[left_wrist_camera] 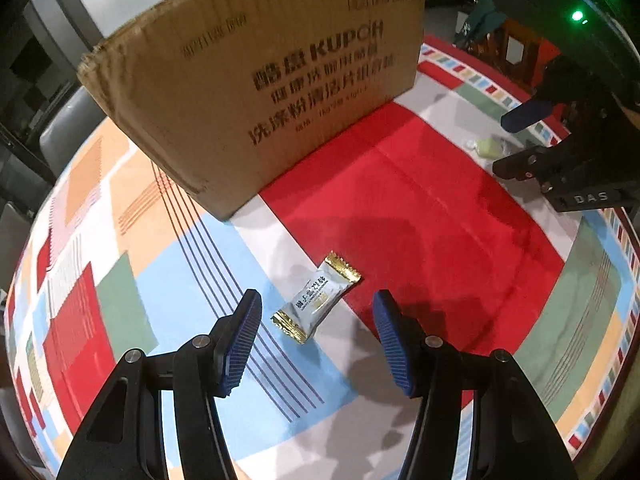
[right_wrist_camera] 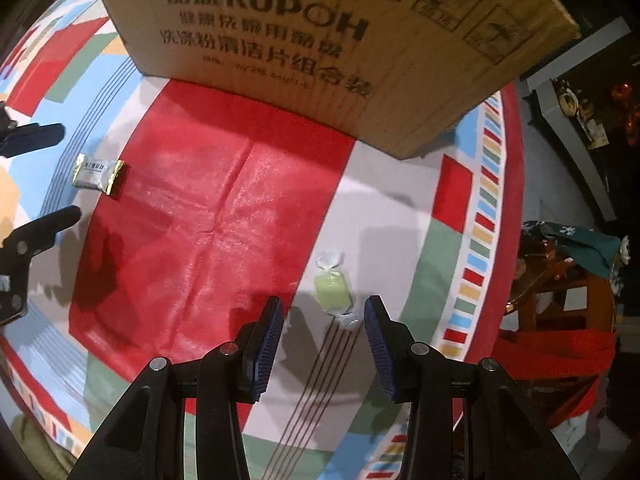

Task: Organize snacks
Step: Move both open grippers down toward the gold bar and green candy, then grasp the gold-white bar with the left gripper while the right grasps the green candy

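Both snacks light, crinkly, slippery — silver-gold packet (left_wrist_camera: 316, 299) on tablecloth (left_wrist_camera: 420, 184) before open left gripper (left_wrist_camera: 316, 338), green candy (right_wrist_camera: 331, 289) before open right gripper (right_wrist_camera: 324, 344) — pinch mid-body.

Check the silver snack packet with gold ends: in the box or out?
Out. The silver packet lies flat on the patterned tablecloth in front of the cardboard box, between the open left gripper fingers, untouched.

Place: a home dining room is showing.
Evidence: a patterned tablecloth (right_wrist_camera: 440, 248) is covering the table; a wooden chair (right_wrist_camera: 560, 292) is standing just beside that table.
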{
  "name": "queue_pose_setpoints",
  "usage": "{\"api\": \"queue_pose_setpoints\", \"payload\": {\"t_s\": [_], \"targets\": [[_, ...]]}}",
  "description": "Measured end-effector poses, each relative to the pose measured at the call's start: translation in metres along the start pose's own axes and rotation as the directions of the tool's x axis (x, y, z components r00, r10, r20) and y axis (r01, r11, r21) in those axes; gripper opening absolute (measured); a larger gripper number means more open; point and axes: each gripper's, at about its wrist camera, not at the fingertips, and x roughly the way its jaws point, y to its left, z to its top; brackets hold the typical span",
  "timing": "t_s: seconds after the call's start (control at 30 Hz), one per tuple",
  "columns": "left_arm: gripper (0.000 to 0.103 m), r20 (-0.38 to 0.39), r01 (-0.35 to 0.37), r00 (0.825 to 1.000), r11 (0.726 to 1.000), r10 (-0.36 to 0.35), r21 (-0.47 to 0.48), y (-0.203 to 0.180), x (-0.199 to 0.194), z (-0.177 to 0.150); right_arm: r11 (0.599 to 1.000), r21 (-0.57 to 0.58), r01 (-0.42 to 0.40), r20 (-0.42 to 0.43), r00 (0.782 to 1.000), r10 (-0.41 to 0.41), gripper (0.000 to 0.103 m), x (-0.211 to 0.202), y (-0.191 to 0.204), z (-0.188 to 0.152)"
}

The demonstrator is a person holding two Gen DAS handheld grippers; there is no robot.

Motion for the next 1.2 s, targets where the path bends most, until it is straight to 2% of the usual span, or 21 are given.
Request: {"api": "queue_pose_setpoints", "payload": {"t_s": [0.27, 0.5, 0.57, 0.67, 0.83, 1.2], "targets": [[0.055, -0.027, 0.022, 0.999, 0.999, -0.023, -0.024, 0.011, 0.021, 0.003, 1.0, -0.006, 0.012, -0.012, 1.0, -0.012, 0.043, 0.007, 0.002, 0.006], [0.038, -0.049, 0.076, 0.995, 0.992, -0.081, -0.101, 0.018, 0.03, 0.005, 1.0, 0.003, -0.003, -0.015, 1.0, 0.003, 0.042, 0.015, -0.005, 0.012], [0.031, -0.053, 0.088, 0.994, 0.99, -0.095, -0.114, 0.018, 0.03, 0.005, 1.0, 0.004, -0.021, -0.009, 1.0, 0.021, 0.036, 0.017, -0.009, 0.013], [0.022, -0.06, 0.105, 0.992, 0.985, -0.114, -0.134, 0.014, 0.029, 0.006, 0.998, 0.022, -0.05, -0.004, 0.999, 0.051, 0.035, 0.016, -0.012, 0.013], [0.02, -0.059, 0.116, 0.99, 0.981, -0.127, -0.158, 0.009, 0.029, 0.006, 0.994, 0.036, -0.101, 0.004, 0.995, 0.101, 0.02, 0.016, -0.018, 0.012], [0.019, -0.02, 0.164, 0.985, 0.955, -0.174, -0.246, -0.003, 0.017, 0.013, 0.986, 0.072, -0.15, 0.036, 0.988, 0.148, 0.019, 0.001, -0.01, -0.006]]}}
